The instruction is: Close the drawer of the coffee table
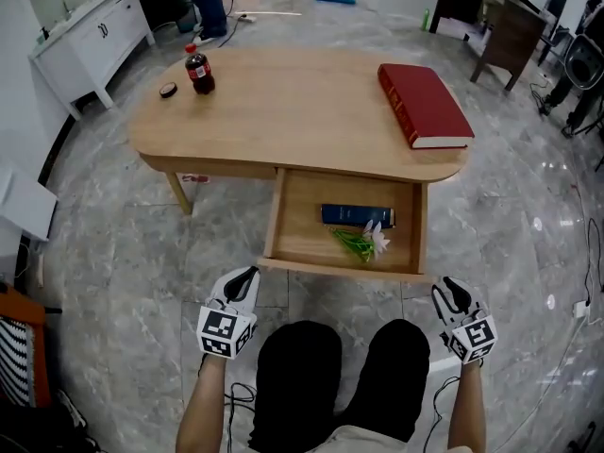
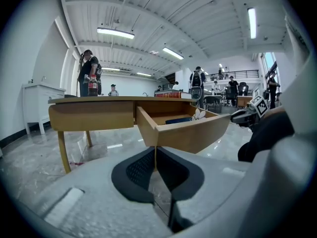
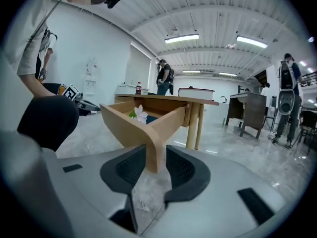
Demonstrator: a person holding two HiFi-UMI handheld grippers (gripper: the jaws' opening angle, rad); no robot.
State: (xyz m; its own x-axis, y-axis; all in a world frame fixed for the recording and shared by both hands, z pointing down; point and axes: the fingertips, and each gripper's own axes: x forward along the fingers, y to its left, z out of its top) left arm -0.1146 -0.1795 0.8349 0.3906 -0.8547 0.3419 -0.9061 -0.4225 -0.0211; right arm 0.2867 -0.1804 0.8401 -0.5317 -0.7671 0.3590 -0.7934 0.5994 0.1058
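The wooden coffee table (image 1: 283, 111) has its drawer (image 1: 340, 270) pulled out toward me. A blue book (image 1: 357, 215) and a white flower (image 1: 363, 242) lie inside it. My left gripper (image 1: 243, 283) hovers just before the drawer's left front corner, and its pads meet in the left gripper view (image 2: 156, 157), so it is shut and empty. Near the right front corner, my right gripper (image 1: 451, 291) is open. In the right gripper view, the drawer's corner (image 3: 154, 148) shows in the gap between the pads (image 3: 156, 160); I cannot tell whether they touch it.
On the tabletop lie a red book (image 1: 425, 104), a cola bottle (image 1: 198, 72) and a small dark disc (image 1: 168, 90). The person's knees (image 1: 340, 366) sit between the grippers. A white cabinet (image 1: 90, 41) stands far left. People stand in the background (image 2: 89, 76).
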